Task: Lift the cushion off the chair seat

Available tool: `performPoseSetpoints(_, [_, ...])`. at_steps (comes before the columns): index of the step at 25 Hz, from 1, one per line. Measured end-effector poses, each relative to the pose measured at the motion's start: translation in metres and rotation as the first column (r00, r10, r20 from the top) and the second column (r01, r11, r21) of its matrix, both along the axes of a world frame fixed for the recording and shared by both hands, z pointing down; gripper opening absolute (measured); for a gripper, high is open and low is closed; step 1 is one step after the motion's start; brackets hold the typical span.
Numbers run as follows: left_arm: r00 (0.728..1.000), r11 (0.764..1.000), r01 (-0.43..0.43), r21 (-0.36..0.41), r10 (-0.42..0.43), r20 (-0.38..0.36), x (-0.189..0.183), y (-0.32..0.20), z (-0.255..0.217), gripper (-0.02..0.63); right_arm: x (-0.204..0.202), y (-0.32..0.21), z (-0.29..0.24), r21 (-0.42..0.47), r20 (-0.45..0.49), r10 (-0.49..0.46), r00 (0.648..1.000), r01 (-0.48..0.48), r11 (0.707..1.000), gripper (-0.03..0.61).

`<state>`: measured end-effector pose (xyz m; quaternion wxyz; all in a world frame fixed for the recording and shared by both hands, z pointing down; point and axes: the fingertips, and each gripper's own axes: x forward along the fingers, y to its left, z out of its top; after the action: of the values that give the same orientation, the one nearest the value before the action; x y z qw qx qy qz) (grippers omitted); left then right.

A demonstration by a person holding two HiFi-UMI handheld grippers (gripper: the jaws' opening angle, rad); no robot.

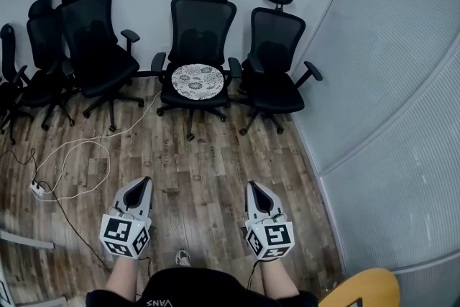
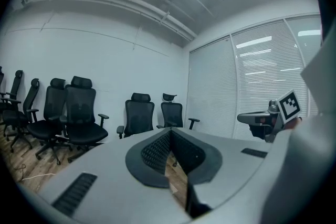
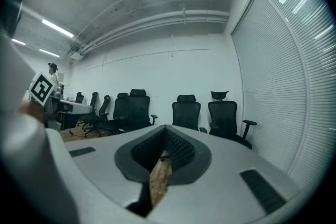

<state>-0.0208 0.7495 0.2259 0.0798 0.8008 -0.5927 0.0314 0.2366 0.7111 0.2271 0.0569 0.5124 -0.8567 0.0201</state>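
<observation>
Both claws are clenched with nothing between the jaws: the left gripper [image 1: 146,185] [image 2: 170,139] and the right gripper [image 1: 254,190] [image 3: 165,134] are two, side by side at the near end of the scene. They are held apart from each other and point toward the far wall. Each one carries one marker cube, so there are two cubes.

Under them lies the wooden floor [image 1: 215,162].

At the far side stand five black office chairs in a row against the wall. The fourth from the left is the chair [image 1: 199,47] [image 2: 139,115] [image 3: 187,112] of the task.

One cushion [image 1: 198,80], round and with a pale pattern, lies flat on its seat, well apart from both grippers.

On the floor at the left runs one white cable [image 1: 79,147] in loops, and it ends at one power strip [image 1: 37,189].
</observation>
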Motion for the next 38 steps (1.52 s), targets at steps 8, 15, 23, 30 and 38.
performPoseSetpoints(8, [1.000, 0.999, -0.030, -0.012, 0.030, -0.004, -0.005, -0.030, 0.007, 0.011, -0.005, -0.022, 0.008, -0.020, 0.001, 0.026, 1.000, -0.026, 0.999, 0.017])
performPoseSetpoints(15, [1.000, 1.000, -0.013, -0.026, 0.013, -0.015, -0.011, -0.071, 0.012, 0.011, -0.010, -0.067, 0.008, -0.023, -0.006, 0.011, 1.000, -0.011, 1.000, 0.017])
performPoseSetpoints(23, [1.000, 1.000, 0.009, -0.002, -0.009, -0.010, -0.004, -0.137, 0.000, 0.011, -0.008, -0.134, 0.002, -0.012, -0.009, -0.023, 1.000, 0.023, 1.000, 0.017])
performPoseSetpoints(30, [1.000, 1.000, 0.012, 0.006, -0.012, -0.002, 0.006, -0.178, -0.002, 0.011, -0.001, -0.178, 0.000, 0.000, -0.008, -0.037, 0.999, 0.037, 0.999, 0.017])
performPoseSetpoints(38, [0.999, 0.999, 0.044, 0.000, -0.044, 0.004, 0.006, -0.212, -0.002, 0.011, -0.001, -0.220, 0.002, -0.008, -0.002, -0.065, 0.998, 0.064, 0.998, 0.017])
